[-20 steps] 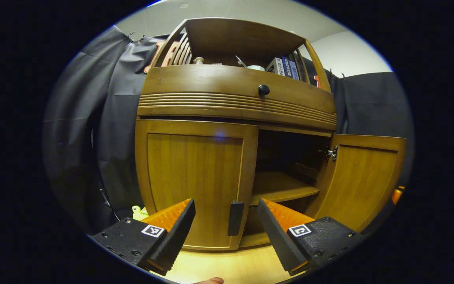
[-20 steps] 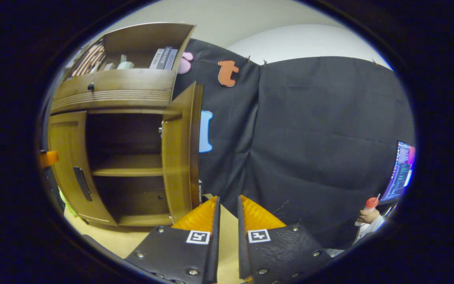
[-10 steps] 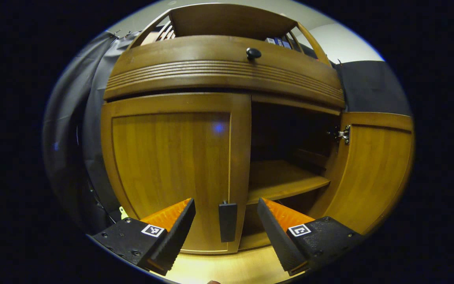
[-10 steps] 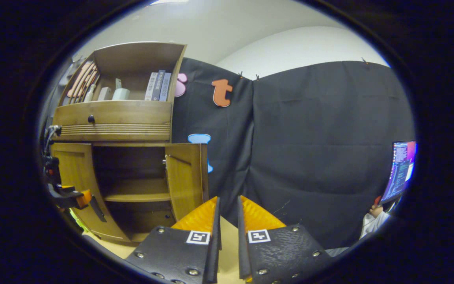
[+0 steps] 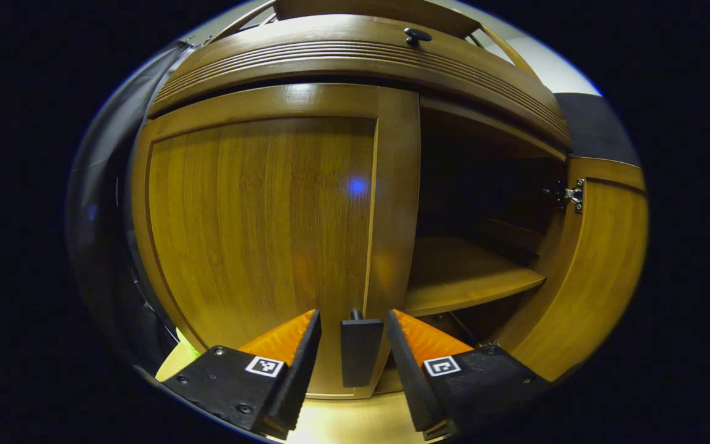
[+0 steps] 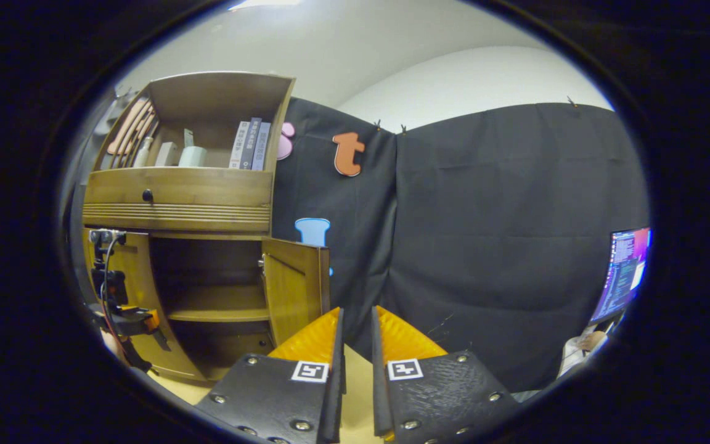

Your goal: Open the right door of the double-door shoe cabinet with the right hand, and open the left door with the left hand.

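— Doors (image 5: 262, 228) first: where is the left one sitting?

— Left door is filling the middle and left of the left gripper view, and it is sitting flat against the cabinet (image 5: 355, 58). Its black handle (image 5: 360, 349) is hanging at the bottom middle of the frame.

— Is the left gripper (image 5: 347, 345) grabbing it?

— Its two orange fingers (image 5: 281, 336) are standing apart, one on each side of the handle. A little gap is showing on both sides, so they are not squeezing it.

— And the right door (image 5: 595, 271)?

— It is swinging wide open at the right of that frame. A silver hinge (image 5: 572, 194) is shining near its top, and a wooden shelf (image 5: 466, 277) is showing inside the dark space.

— What is the right gripper (image 6: 357, 345) doing?

— In the right gripper view it is sitting at the bottom middle, with its fingers nearly together and just a thin slit between them. They are holding nothing. The cabinet is standing at the left of that frame, well apart from it.

— Anything else?

— Books (image 6: 250, 145) are standing on the top shelf in the upper left. A lit screen (image 6: 623, 271) is glowing at the right edge.
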Demonstrator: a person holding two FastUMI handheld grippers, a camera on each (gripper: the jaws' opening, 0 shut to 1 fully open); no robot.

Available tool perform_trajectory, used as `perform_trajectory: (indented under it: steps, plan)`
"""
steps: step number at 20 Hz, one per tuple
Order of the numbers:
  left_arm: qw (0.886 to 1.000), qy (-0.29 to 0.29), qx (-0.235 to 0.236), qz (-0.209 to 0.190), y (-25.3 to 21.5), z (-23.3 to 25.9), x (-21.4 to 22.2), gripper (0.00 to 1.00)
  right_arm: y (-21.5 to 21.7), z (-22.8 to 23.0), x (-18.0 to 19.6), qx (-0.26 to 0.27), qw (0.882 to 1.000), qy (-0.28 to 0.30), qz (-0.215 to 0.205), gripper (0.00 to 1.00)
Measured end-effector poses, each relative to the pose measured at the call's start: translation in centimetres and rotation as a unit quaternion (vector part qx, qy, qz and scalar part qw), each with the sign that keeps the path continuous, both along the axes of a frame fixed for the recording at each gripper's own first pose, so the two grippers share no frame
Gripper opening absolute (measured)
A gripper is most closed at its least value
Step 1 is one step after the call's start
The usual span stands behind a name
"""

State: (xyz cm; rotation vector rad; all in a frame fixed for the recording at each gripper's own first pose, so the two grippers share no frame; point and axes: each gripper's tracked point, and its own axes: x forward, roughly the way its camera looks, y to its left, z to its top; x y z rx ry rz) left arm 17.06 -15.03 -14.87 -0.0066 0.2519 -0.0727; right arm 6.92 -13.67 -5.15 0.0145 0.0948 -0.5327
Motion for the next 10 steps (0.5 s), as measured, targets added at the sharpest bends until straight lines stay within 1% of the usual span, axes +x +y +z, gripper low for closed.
perform_trajectory:
  steps: [1, 3, 4, 5, 6, 8, 9, 10]
  plan:
    - [1.000, 0.001, -0.003, -0.001, -0.12, -0.03, 0.14, 0.58, 0.17, -0.07, 0.14, 0.000, 1.000, 0.002, 0.003, 0.21]
    - [1.000, 0.001, -0.009, -0.001, -0.22, -0.25, 0.34, 0.47, 0.18, -0.03, 0.31, -0.002, 1.000, 0.003, 0.009, 0.21]
    - [1.000, 0.001, -0.011, -0.001, -0.30, -0.23, 0.27, 0.45, 0.36, -0.02, 0.43, -0.002, 1.000, 0.003, 0.012, 0.21]
    - [1.000, 0.000, -0.011, 0.000, -0.37, -0.24, 0.40, 0.41, 0.46, -0.03, 0.49, -0.003, 1.000, 0.004, 0.015, 0.21]
    - [1.000, -0.001, -0.008, 0.001, -0.31, -0.30, 0.28, 0.38, 0.47, -0.06, 0.50, -0.003, 1.000, 0.004, 0.017, 0.21]
    - [1.000, -0.002, -0.005, 0.000, -0.26, -0.23, 0.24, 0.36, 0.52, -0.06, 0.51, -0.001, 1.000, 0.004, 0.023, 0.21]
    - [1.000, -0.002, -0.005, 0.001, -0.27, -0.18, 0.26, 0.32, 0.56, -0.09, 0.48, 0.000, 1.000, 0.004, 0.025, 0.21]
    - [1.000, -0.002, -0.007, 0.003, -0.24, -0.17, 0.08, 0.35, 0.58, -0.24, 0.51, 0.001, 1.000, 0.004, 0.028, 0.21]
